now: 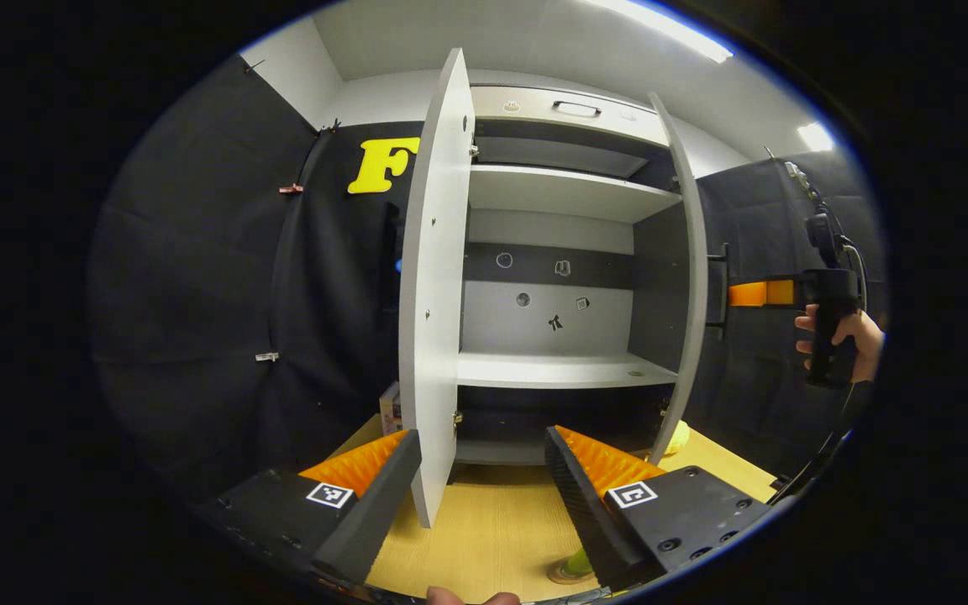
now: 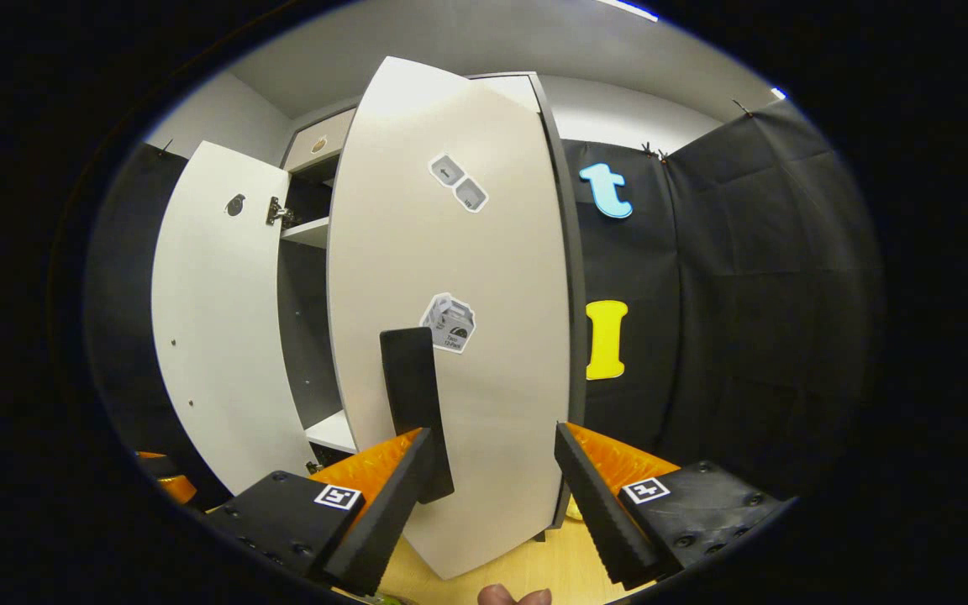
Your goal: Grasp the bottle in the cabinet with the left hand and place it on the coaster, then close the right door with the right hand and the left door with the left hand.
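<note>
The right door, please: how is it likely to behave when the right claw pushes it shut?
The right door looks like a flat, rigid panel, so it should swing as one piece without flexing. Its smooth face may let the open right claw slide. The handle offers a surer contact.

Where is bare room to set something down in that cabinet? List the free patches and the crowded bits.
The middle shelf is bare between the left door and right door, save a small mark near its right end. The upper shelf is bare too. The tabletop is open between the left gripper fingers; crowded near a greenish object at the bottom edge.
</note>
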Motion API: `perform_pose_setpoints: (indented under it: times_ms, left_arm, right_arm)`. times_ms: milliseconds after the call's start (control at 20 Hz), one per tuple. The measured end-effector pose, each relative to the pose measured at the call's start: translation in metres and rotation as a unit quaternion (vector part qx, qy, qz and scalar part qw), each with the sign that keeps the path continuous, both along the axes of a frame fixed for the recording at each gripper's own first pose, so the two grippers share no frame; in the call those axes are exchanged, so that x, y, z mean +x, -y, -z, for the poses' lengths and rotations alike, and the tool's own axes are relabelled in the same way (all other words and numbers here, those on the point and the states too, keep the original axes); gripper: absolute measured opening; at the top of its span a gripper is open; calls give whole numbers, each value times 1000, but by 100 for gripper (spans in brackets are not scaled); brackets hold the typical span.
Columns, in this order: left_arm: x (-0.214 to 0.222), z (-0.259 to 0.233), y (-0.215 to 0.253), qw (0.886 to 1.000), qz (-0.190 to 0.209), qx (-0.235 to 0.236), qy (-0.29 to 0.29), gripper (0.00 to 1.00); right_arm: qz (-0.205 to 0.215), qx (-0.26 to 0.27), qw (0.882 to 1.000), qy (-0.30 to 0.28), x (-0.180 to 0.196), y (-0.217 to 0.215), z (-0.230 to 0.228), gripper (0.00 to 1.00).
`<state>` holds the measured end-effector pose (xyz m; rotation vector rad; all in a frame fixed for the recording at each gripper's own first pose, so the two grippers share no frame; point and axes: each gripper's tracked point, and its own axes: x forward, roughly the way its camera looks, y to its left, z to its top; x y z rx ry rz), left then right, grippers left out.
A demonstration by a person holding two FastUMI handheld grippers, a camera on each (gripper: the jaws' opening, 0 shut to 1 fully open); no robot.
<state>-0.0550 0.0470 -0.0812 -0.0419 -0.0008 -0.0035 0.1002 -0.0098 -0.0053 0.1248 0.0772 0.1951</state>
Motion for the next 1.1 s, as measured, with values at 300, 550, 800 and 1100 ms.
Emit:
perform_pose_setpoints:
  times_ms: [300, 550, 800, 1100]
  left_arm:
    - [-3, 3, -17, 1000, -6, 6, -2, 94]
    - [1, 10, -27, 1000, -10, 1, -9, 94]
    - [7, 14, -38, 1000, -11, 6, -16, 95]
    - [12, 6, -62, 1000, -17, 9, -12, 95]
  right_arm:
    - [-2, -13, 1000, 7, 24, -34, 1, 96]
    - [4, -10, 1000, 7, 38, -48, 3, 96]
    - [15, -16, 1000, 8, 50, -57, 5, 96]
    - [25, -15, 1000, -2, 49, -61, 6, 96]
